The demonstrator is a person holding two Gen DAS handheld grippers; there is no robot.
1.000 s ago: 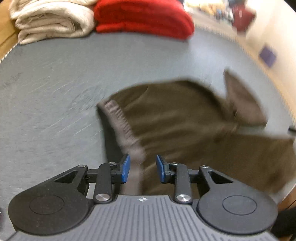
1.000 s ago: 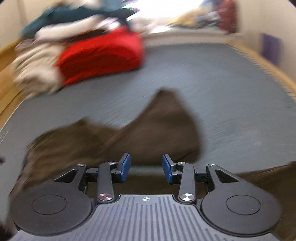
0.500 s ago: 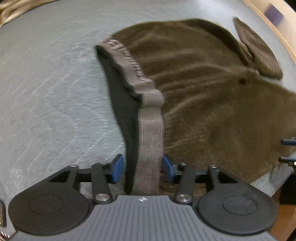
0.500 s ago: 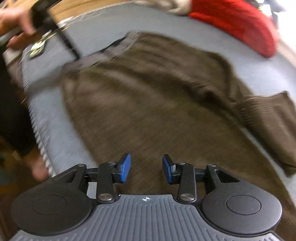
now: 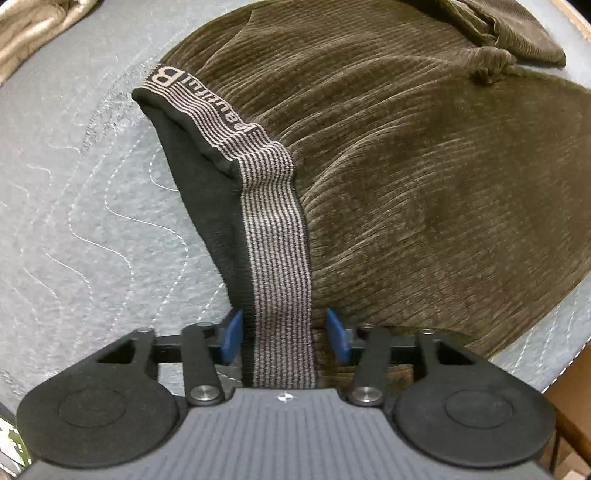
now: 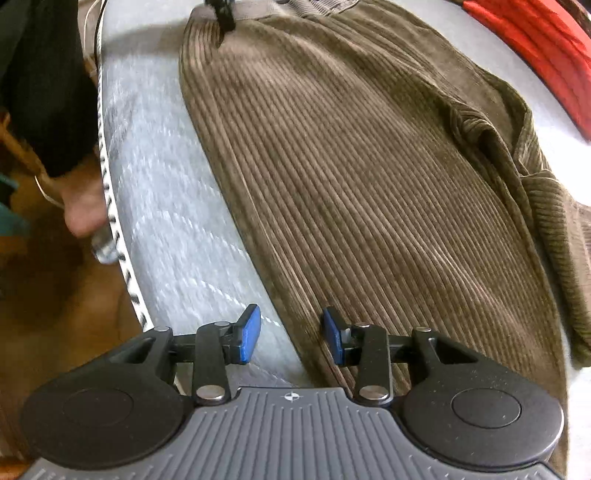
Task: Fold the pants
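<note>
Brown corduroy pants (image 5: 424, 177) lie spread on a grey quilted surface (image 5: 74, 206). Their striped elastic waistband (image 5: 277, 258) runs straight between the blue pads of my left gripper (image 5: 283, 338), whose jaws stand open around it without pinching. In the right wrist view the pants (image 6: 351, 166) stretch away from me, one leg bunched at the right. My right gripper (image 6: 291, 338) is open and empty, straddling the near left edge of the pants just above the grey surface (image 6: 166, 229).
A red folded garment (image 6: 535, 48) lies at the far right. A beige folded garment (image 5: 33, 33) is at the far left. The surface's edge (image 6: 114, 221) drops to a wooden floor on the left, where a person's foot (image 6: 81, 210) stands.
Both grippers have moved down closer to the pants. The waistband now sits deeper between the left pads. The right gripper shifted left to the pants' edge.
</note>
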